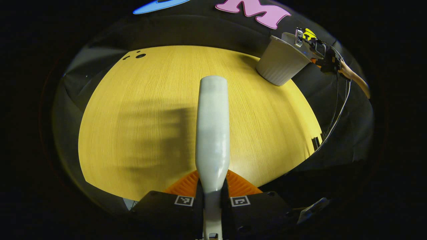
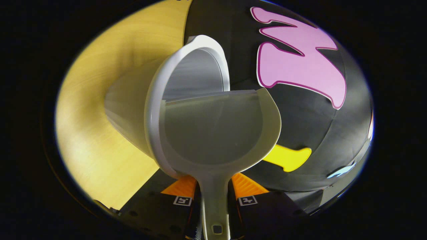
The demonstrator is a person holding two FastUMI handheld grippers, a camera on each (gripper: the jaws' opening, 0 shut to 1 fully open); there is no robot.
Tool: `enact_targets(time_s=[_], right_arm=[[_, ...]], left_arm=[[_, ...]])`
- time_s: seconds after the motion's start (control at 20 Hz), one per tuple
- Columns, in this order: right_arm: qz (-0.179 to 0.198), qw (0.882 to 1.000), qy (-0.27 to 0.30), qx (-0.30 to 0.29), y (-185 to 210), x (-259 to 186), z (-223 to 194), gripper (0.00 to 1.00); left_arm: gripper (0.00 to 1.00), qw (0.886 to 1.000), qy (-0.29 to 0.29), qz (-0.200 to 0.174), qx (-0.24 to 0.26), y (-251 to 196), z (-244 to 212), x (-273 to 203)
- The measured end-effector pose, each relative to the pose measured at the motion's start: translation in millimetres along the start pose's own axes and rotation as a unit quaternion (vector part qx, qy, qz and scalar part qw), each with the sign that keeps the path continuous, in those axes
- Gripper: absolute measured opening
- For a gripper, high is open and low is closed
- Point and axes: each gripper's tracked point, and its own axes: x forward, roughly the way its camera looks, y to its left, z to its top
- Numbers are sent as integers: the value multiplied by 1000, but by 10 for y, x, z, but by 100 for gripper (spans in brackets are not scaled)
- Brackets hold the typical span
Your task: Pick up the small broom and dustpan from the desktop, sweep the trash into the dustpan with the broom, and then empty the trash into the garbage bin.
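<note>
Currently, risk: dustpan lip sits just over bin rim; tilting askew spills trash onto desk.
Right gripper: clamps dustpan handle.
Left gripper: clamps broom.

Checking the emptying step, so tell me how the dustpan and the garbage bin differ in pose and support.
The dustpan is held off the desk, right gripper shut on its handle; the garbage bin stands on the wooden desktop. The dustpan is shallow and tipped over the bin's mouth; the bin is deeper. Both look pale, with no trash visible.

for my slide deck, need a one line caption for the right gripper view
Right gripper shut on the dustpan handle, tipping the pan's mouth over the white garbage bin at the desktop edge.
</note>
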Motion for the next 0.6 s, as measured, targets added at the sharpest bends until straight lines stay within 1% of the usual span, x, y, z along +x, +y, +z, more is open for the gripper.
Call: enact_targets(time_s=[0.1,0.15,0.25,0.4,0.45,0.5,0.55,0.6], right_arm=[[-17,999,-6,-42,-1,-38,33,35],[-20,999,-7,-50,3,-45,25,36],[-14,999,-5,-36,13,-37,15,35],[24,999,5,34,30,-18,-21,35],[40,997,10,66,45,-10,-48,35],[57,993,17,99,52,19,-94,38],[74,988,22,132,71,18,-110,36],[87,983,26,161,95,35,-157,36]], left_arm=[[25,1000,2,0,-3,-4,-58,0],[25,1000,2,0,-5,4,-71,-2],[25,1000,1,1,-8,-7,-96,3],[25,1000,-4,2,-25,-46,-57,-7],[29,999,-13,-1,-33,-72,-9,-20],[29,999,-20,-5,-42,-119,29,-29],[26,998,-27,-8,-49,-152,71,-43],[26,998,-32,-10,-53,-166,108,-48]])
